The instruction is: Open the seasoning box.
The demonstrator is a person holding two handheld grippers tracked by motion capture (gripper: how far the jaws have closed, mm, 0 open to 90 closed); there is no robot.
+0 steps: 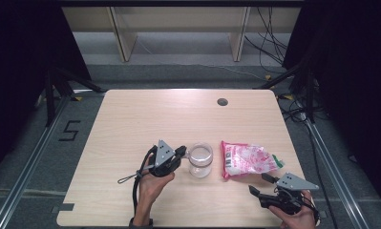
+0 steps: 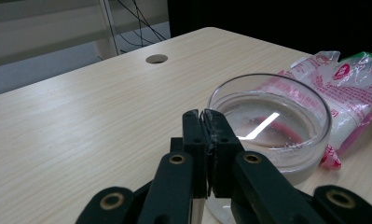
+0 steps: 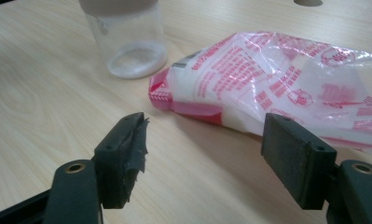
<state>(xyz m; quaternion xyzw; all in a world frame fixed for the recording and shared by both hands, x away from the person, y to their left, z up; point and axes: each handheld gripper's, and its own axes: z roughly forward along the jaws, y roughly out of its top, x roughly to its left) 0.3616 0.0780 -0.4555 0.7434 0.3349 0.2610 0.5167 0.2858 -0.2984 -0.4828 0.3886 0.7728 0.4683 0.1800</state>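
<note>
Here we see the glass cup (image 1: 200,160) standing upright near the middle of the counter (image 1: 145,119), with the pink-and-white plastic bag (image 1: 248,160) lying flat just beside it on its right. Our left gripper (image 1: 182,152) has its fingers (image 2: 195,140) pressed together on the cup's handle, at the cup's left side. Our right gripper (image 1: 262,184) hovers near the counter's front right edge, close to the bag; its fingers (image 3: 120,154) are spread wide apart and hold nothing.

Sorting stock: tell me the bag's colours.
The bag is clear plastic with red and pink print; right gripper view shows it best.
</note>
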